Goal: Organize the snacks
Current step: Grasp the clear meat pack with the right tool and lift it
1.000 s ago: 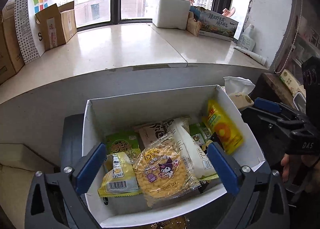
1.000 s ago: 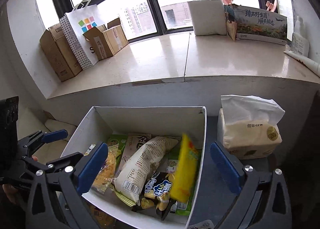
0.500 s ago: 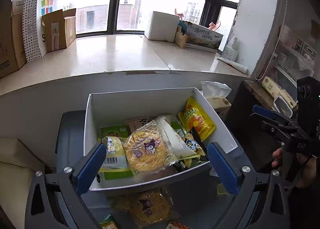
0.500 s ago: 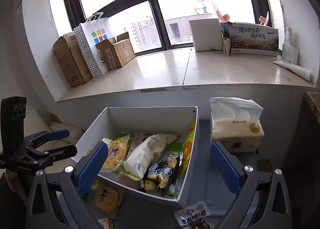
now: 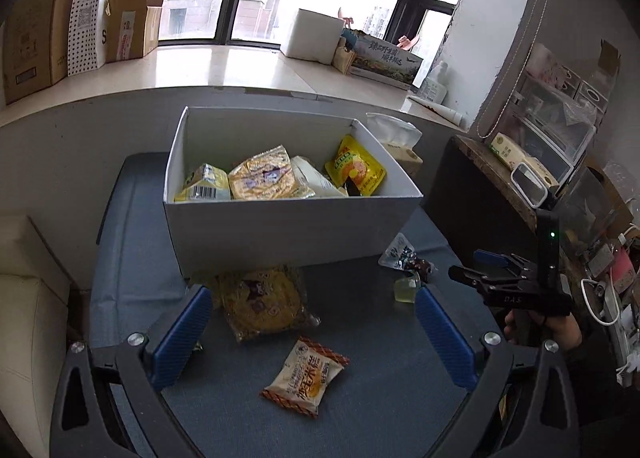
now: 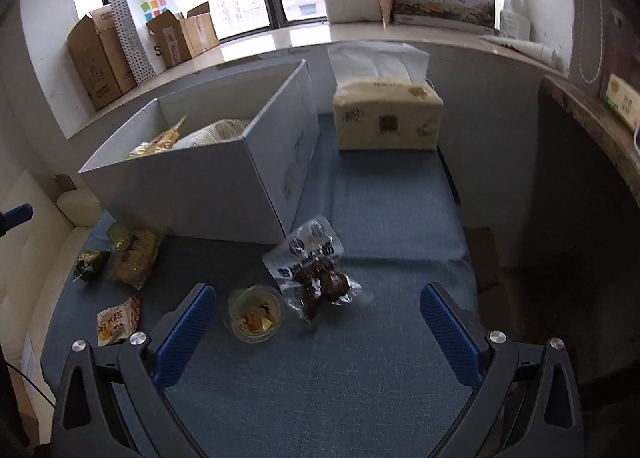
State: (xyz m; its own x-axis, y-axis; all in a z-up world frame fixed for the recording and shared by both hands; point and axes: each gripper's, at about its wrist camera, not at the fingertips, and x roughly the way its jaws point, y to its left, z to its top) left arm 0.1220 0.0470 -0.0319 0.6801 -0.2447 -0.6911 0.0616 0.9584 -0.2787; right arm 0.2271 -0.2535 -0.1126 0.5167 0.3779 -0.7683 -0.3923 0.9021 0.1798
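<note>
A white box on the blue cloth table holds several snack packets. In front of it lie a round yellow cracker pack, an orange-edged rice cake packet, a clear pouch of dark snacks, a small jelly cup and a small green packet. My left gripper is open above the cracker pack and rice cake. My right gripper is open, with the jelly cup and pouch just ahead of its fingers, and nothing held.
A tissue pack stands right of the box at the table's back. A windowsill behind carries cardboard boxes and a paper bag. A dark cabinet with clutter stands to the right. A cream cushion lies left of the table.
Both grippers have pulled back and away from the box, so the loose snacks on the cloth in front of it have come into view. Both stayed open.
</note>
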